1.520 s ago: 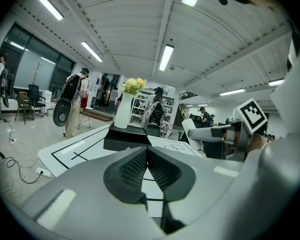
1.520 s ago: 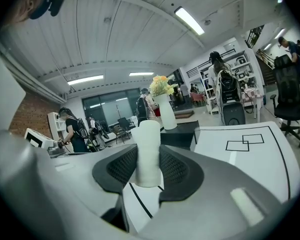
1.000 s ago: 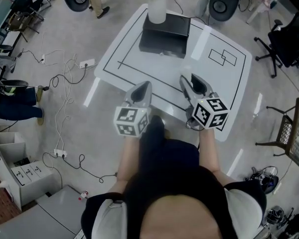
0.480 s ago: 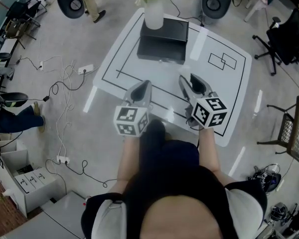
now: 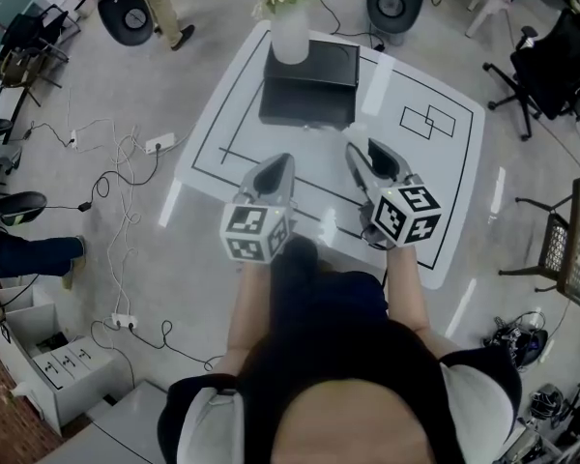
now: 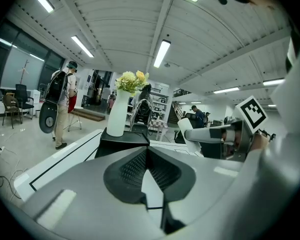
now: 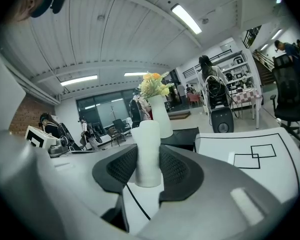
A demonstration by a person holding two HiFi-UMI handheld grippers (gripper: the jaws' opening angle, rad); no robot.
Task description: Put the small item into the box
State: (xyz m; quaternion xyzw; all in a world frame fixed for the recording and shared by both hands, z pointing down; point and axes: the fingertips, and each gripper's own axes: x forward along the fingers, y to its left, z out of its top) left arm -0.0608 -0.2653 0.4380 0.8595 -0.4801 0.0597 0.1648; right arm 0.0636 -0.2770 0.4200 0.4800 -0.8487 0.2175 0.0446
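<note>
A black box [image 5: 309, 90] lies at the far side of the white table [image 5: 435, 182], with a white vase [image 5: 290, 35] of flowers standing on its back edge. My right gripper [image 5: 362, 151] hovers over the table's near half, shut on a small white cylinder [image 7: 149, 154] that stands upright between its pads. The box [image 7: 182, 136] shows just behind the cylinder. My left gripper [image 5: 280, 164] hangs beside it on the left, shut with nothing in it. In the left gripper view the box [image 6: 124, 140] and vase [image 6: 117, 115] lie straight ahead, with the right gripper [image 6: 210, 134] at the right.
Black tape lines [image 5: 430, 121] mark rectangles on the table top. Office chairs [image 5: 561, 61] stand around the table, and cables with power strips [image 5: 155, 145] trail over the floor at the left. A person [image 6: 60, 101] stands far off at the left.
Both grippers keep their places and the cylinder stays gripped. The head camera has shifted a little, so the table and box sit slightly lower and further left in the head view.
</note>
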